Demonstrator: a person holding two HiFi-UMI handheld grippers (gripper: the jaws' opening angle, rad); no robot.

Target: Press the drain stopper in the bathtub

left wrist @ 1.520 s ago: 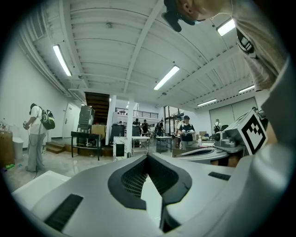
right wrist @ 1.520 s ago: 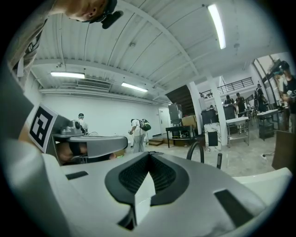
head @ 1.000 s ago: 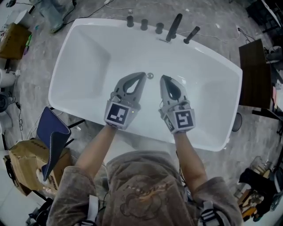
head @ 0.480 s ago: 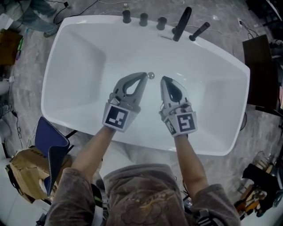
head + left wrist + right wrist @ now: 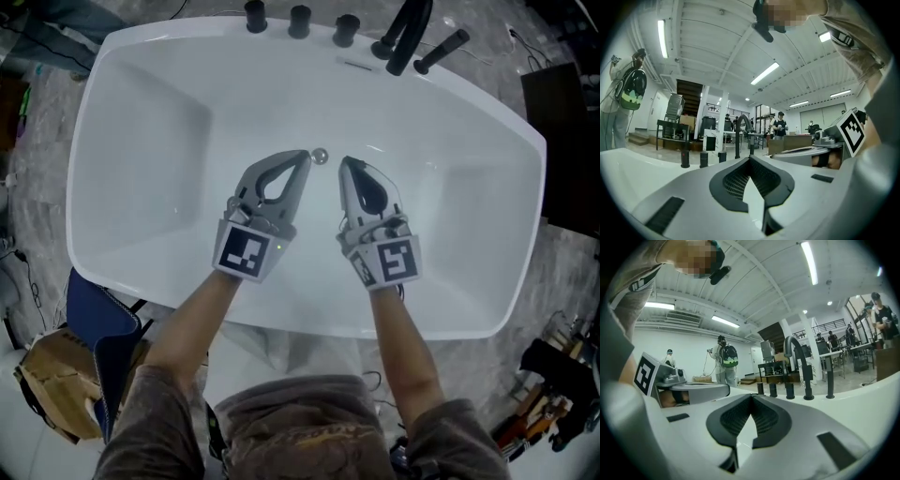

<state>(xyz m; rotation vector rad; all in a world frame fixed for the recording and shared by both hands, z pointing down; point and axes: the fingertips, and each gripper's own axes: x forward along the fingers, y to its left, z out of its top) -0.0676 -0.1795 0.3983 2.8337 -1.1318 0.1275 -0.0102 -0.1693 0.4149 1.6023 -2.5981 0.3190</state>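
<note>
Both pairs of jaws are closed and empty; left gripper and right gripper tips flank the drain stopper, apparently without touching it.

Long white fluorescent tubes are glowing on the ribbed white ceiling above the left gripper. A mottled grey stone floor is spreading out well to its left, where a flat blue panel and a crumpled brown cardboard box are lying. A dark brown cabinet is standing well to the right of the right gripper.
</note>
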